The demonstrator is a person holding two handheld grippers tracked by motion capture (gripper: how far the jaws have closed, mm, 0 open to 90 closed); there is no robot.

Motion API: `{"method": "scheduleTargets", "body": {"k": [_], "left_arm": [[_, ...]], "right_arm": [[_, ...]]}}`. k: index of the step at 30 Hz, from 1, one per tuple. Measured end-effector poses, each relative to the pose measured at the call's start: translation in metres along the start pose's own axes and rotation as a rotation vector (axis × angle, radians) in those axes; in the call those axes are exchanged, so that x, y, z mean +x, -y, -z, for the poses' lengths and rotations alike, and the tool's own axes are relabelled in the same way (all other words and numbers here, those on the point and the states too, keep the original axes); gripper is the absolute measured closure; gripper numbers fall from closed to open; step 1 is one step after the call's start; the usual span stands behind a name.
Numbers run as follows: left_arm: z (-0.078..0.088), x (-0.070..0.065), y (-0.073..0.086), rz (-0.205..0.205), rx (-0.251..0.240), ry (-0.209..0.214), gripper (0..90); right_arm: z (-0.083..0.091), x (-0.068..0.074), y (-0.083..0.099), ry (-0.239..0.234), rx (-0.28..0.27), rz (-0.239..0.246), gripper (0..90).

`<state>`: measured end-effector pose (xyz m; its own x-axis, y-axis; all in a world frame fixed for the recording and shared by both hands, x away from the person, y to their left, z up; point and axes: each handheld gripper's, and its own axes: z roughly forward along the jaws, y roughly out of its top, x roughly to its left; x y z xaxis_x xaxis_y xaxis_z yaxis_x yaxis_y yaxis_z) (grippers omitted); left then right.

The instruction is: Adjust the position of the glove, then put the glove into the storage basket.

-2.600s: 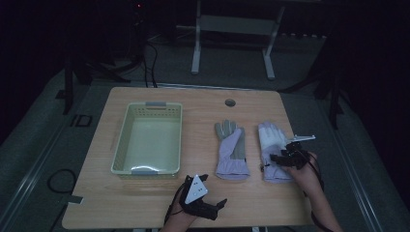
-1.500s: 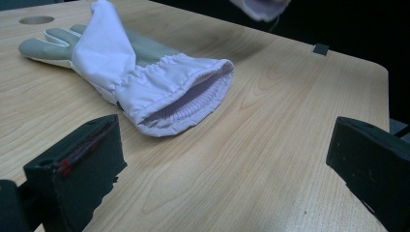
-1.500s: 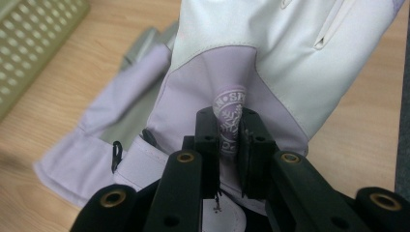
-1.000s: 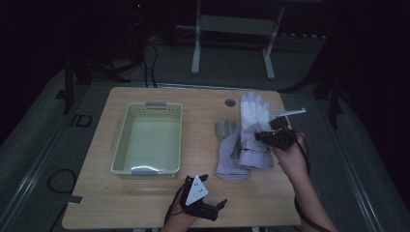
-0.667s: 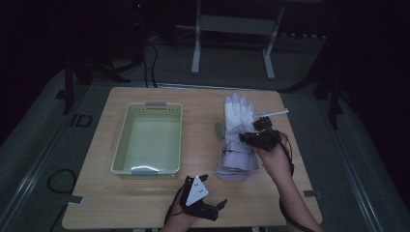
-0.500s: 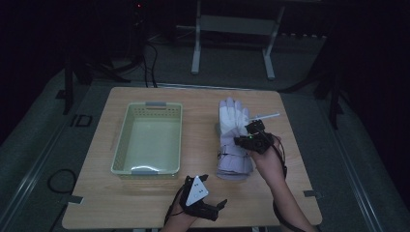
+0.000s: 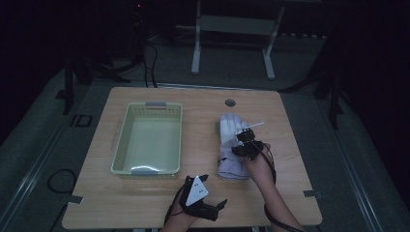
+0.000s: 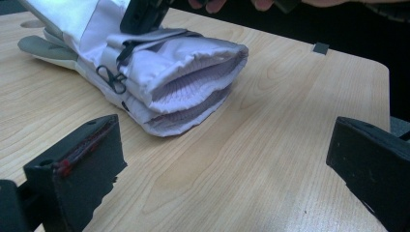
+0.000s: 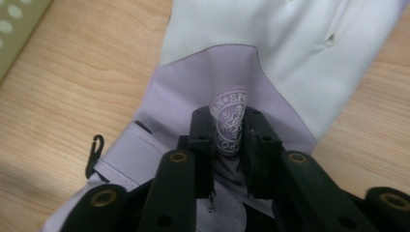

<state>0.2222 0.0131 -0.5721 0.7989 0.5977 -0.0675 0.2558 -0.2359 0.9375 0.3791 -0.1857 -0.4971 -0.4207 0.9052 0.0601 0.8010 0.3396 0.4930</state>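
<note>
Two white and lilac gloves (image 7: pixel 231 145) lie stacked on the wooden table (image 7: pixel 290 188), right of centre, cuffs toward me. My right gripper (image 7: pixel 245 144) rests on the upper glove (image 9: pixel 270 53), shut on a pinched fold of its lilac back with a round snowflake logo patch (image 9: pixel 229 123). Near the front edge my left gripper (image 7: pixel 213 191) stands open with nothing between its jaws. From the left gripper (image 8: pixel 217 179) the stacked cuffs (image 8: pixel 193 82) lie a short way ahead, openings facing it, with the right gripper (image 8: pixel 142 14) on top.
A pale green plastic basket (image 7: pixel 147 104) with nothing in it stands on the table's left half. A small round grommet (image 7: pixel 230 102) sits near the far edge. A metal stand (image 7: pixel 232 24) and cables lie on the dark floor behind.
My right gripper carried the right-hand glove leftward and set it down on top of the other glove. The left gripper has not moved.
</note>
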Motion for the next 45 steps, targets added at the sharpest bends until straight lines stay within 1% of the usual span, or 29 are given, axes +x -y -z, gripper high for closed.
{"method": "scheduleTargets", "body": {"k": [2, 4, 6, 7, 8, 10, 12, 14, 15, 16, 17, 19, 21, 22, 23, 24, 25, 26, 29, 30, 31, 32, 33, 36, 38, 39, 42, 43, 45], "left_arm": [[0.0, 0.0, 0.0, 0.001, 0.0, 0.001, 0.0], [0.0, 0.0, 0.0, 0.002, 0.0, 0.002, 0.0], [0.0, 0.0, 0.0, 0.002, 0.0, 0.002, 0.0], [0.0, 0.0, 0.0, 0.003, 0.0, 0.002, 0.0], [0.0, 0.0, 0.0, 0.003, 0.0, 0.002, 0.0], [0.0, 0.0, 0.0, 0.005, 0.0, 0.003, 0.0], [0.0, 0.001, 0.0, 0.007, 0.0, 0.003, 0.0], [0.0, 0.001, 0.0, 0.01, 0.004, 0.005, 0.0], [0.0, 0.001, 0.0, 0.01, 0.004, 0.005, 0.0], [0.0, 0.001, 0.0, 0.012, 0.003, 0.0, 0.0], [0.0, 0.002, 0.0, 0.014, 0.003, 0.001, 0.0], [-0.001, 0.002, 0.0, 0.023, 0.006, 0.004, 0.0], [-0.001, 0.004, 0.0, 0.037, 0.004, 0.007, 0.0], [-0.001, 0.004, -0.001, 0.04, 0.005, 0.009, 0.0], [-0.001, 0.005, -0.001, 0.047, 0.004, 0.017, 0.0], [-0.001, 0.005, -0.001, 0.051, 0.002, 0.012, 0.0], [-0.001, 0.005, -0.001, 0.051, 0.002, 0.012, 0.0], [-0.002, 0.007, -0.001, 0.063, 0.005, 0.027, 0.0], [-0.003, 0.007, -0.002, 0.065, 0.023, 0.036, 0.0], [-0.005, 0.005, -0.005, 0.034, 0.048, 0.064, 0.0], [-0.006, 0.003, -0.008, 0.019, 0.058, 0.072, 0.0], [-0.007, 0.001, -0.011, -0.009, 0.061, 0.076, 0.0], [-0.008, -0.001, -0.015, -0.029, 0.053, 0.066, 0.0], [-0.01, -0.003, -0.032, -0.051, 0.04, 0.035, 0.0], [-0.011, -0.002, -0.042, -0.04, 0.046, 0.014, 0.0], [-0.012, 0.0, -0.05, -0.017, 0.051, -0.004, 0.0], [-0.015, 0.008, -0.065, 0.024, 0.08, -0.041, 0.0], [-0.018, 0.012, -0.071, 0.029, 0.083, -0.044, 0.0], [-0.024, 0.02, -0.08, 0.022, 0.093, -0.05, 0.0]], "right_arm": [[-0.001, -0.002, 0.001, -0.015, -0.006, 0.001, 71.1], [0.002, -0.003, 0.001, -0.033, -0.017, 0.019, 67.6], [0.005, -0.004, 0.0, -0.04, -0.021, 0.057, 67.3], [0.005, -0.004, 0.0, -0.052, -0.022, 0.087, 67.2], [0.005, -0.006, 0.0, -0.058, -0.014, 0.1, 66.6], [0.007, -0.01, 0.0, -0.076, -0.018, 0.093, 62.9], [0.013, -0.013, 0.0, -0.098, -0.047, 0.093, 51.6], [0.019, -0.015, 0.001, -0.13, -0.085, 0.104, 45.1], [0.019, -0.015, 0.001, -0.13, -0.085, 0.104, 45.1], [0.028, -0.018, 0.003, -0.132, -0.136, 0.137, 37.9], [0.03, -0.019, 0.004, -0.139, -0.147, 0.142, 33.4], [0.033, -0.023, 0.006, -0.167, -0.149, 0.15, 17.0], [0.036, -0.025, 0.009, -0.174, -0.174, 0.178, 16.7], [0.037, -0.028, 0.012, -0.181, -0.169, 0.193, 16.1], [0.038, -0.029, 0.014, -0.183, -0.174, 0.196, 16.4], [0.04, -0.032, 0.016, -0.196, -0.191, 0.205, 16.4], [0.04, -0.032, 0.016, -0.196, -0.191, 0.205, 16.4], [0.045, -0.038, 0.021, -0.213, -0.232, 0.225, 16.3], [0.051, -0.043, 0.026, -0.21, -0.287, 0.278, 14.4], [0.053, -0.045, 0.029, -0.187, -0.302, 0.303, 14.4], [0.055, -0.047, 0.031, -0.167, -0.309, 0.32, 14.5], [0.056, -0.049, 0.033, -0.159, -0.31, 0.333, 14.5], [0.057, -0.051, 0.034, -0.158, -0.304, 0.331, 14.6], [0.057, -0.055, 0.037, -0.157, -0.296, 0.323, 14.6], [0.057, -0.057, 0.038, -0.156, -0.305, 0.324, 14.6], [0.057, -0.057, 0.039, -0.155, -0.309, 0.33, 14.6], [0.054, -0.059, 0.038, -0.12, -0.317, 0.348, 14.8], [0.053, -0.059, 0.037, -0.123, -0.316, 0.343, 14.8], [0.051, -0.062, 0.036, -0.122, -0.312, 0.328, 14.7]]}}
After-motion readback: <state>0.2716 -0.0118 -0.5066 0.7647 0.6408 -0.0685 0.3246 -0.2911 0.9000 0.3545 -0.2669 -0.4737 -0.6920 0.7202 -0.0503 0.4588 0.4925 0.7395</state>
